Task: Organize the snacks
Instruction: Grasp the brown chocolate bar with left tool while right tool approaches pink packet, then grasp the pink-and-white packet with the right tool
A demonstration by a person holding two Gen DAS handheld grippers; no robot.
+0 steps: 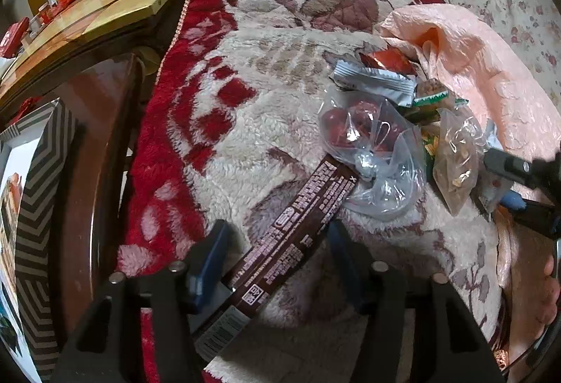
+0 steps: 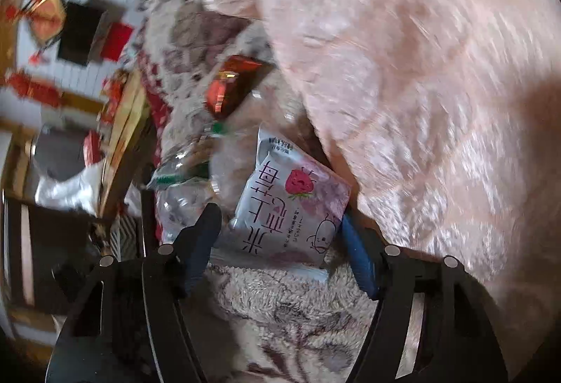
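My left gripper (image 1: 277, 239) points down at a fluffy cream and red blanket (image 1: 224, 144). A long brown snack bar (image 1: 298, 228) runs slantwise between its blue pads and touches both, so it is shut on the bar. Beyond it lies a snack pile: a clear bag of red sweets (image 1: 354, 130), a silver packet (image 1: 375, 83), a red packet (image 1: 389, 62) and a bag of nuts (image 1: 455, 158). My right gripper (image 1: 498, 179) enters from the right edge. In the blurred right wrist view that gripper (image 2: 280, 235) is shut on a white strawberry packet (image 2: 291, 207).
A crumpled pink plastic bag (image 1: 473, 67) lies to the right of the pile and fills the right side (image 2: 420, 85) of the right wrist view. A wooden table (image 1: 105, 11) stands left of the blanket, with a striped box (image 1: 38, 207) below it. A hand (image 1: 547, 281) shows at the right edge.
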